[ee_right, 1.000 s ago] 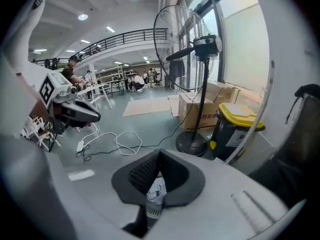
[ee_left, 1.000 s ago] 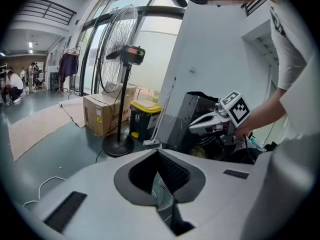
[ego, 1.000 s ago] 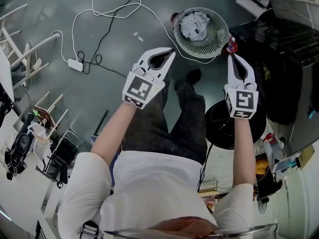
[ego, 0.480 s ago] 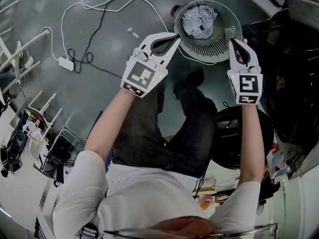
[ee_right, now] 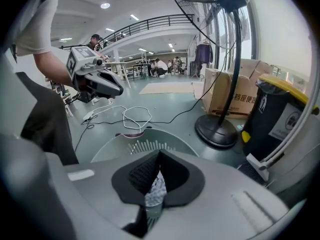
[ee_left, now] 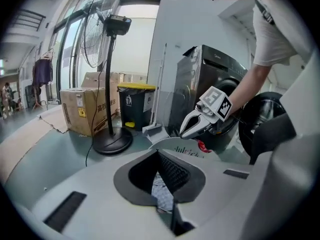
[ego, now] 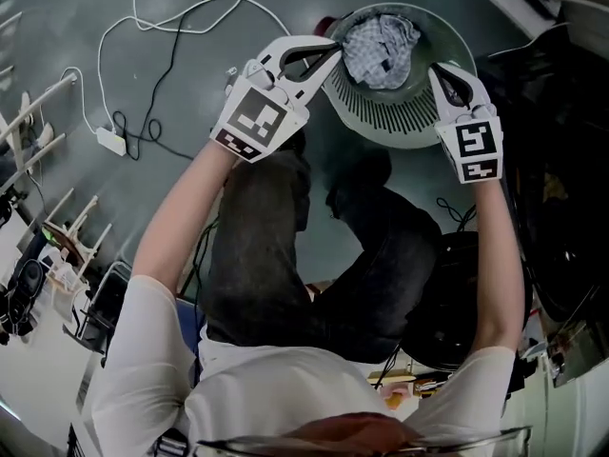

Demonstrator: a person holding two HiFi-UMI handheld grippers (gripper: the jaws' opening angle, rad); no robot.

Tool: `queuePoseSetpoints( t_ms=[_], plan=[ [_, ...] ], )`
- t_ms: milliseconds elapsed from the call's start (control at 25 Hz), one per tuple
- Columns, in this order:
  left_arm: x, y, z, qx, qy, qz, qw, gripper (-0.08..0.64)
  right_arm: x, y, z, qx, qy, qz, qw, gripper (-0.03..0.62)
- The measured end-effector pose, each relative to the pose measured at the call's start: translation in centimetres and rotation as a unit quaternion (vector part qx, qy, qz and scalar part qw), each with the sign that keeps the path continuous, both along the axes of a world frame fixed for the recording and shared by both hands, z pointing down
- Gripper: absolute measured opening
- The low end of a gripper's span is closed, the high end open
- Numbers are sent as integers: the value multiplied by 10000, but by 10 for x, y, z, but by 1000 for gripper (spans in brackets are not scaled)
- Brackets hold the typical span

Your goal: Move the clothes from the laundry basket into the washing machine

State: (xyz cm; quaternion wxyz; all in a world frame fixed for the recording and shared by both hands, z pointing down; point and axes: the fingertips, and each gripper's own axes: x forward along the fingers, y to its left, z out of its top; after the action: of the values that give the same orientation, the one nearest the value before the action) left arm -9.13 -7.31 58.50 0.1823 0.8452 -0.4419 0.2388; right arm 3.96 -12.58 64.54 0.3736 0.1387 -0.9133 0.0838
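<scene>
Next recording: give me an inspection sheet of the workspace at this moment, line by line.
Surface: grey-green floor; the basket stands on it.
Job's things: round pale slatted laundry basket holding a crumpled grey-white checked cloth; dark front-loading washing machine.
Clutter: brown cardboard box, black bin with yellow lid.
Grippers: left gripper and right gripper over the basket's opposite sides, both shut, holding nothing.
Cables: white cable looped to a white power strip; black cable beside it.
Surroundings: black standing fan; people far off.
</scene>
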Motion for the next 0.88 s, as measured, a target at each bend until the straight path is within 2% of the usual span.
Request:
queuePoseSetpoints(
  t_ms=[80, 360, 440, 520, 640, 880],
  plan=[
    [-4, -4, 23, 29, -131, 99, 9999, 6, -4, -1, 30, -55, 86, -94, 9999, 12],
    [-23, -14, 89, 125, -102, 85, 9998, 6, -17, 11, 129, -387, 424, -558, 9968, 101],
    [-33, -17, 105, 175, -78, 42, 9998, 5, -17, 12, 157, -452, 579, -709, 9948, 156],
    [-43, -20, 114, 239, 11, -35, 9997, 6, -19, 9, 180, -428, 658, -761, 9940, 185],
    [-55, -23, 124, 381, 5, -110, 9992, 6, -19, 4, 213, -409, 759, -725, 9936, 251],
    [-69, -29, 148, 557, 1, -338, 9979, 6, -14, -12, 275, -665, 1114, -601, 9897, 416]
  ],
)
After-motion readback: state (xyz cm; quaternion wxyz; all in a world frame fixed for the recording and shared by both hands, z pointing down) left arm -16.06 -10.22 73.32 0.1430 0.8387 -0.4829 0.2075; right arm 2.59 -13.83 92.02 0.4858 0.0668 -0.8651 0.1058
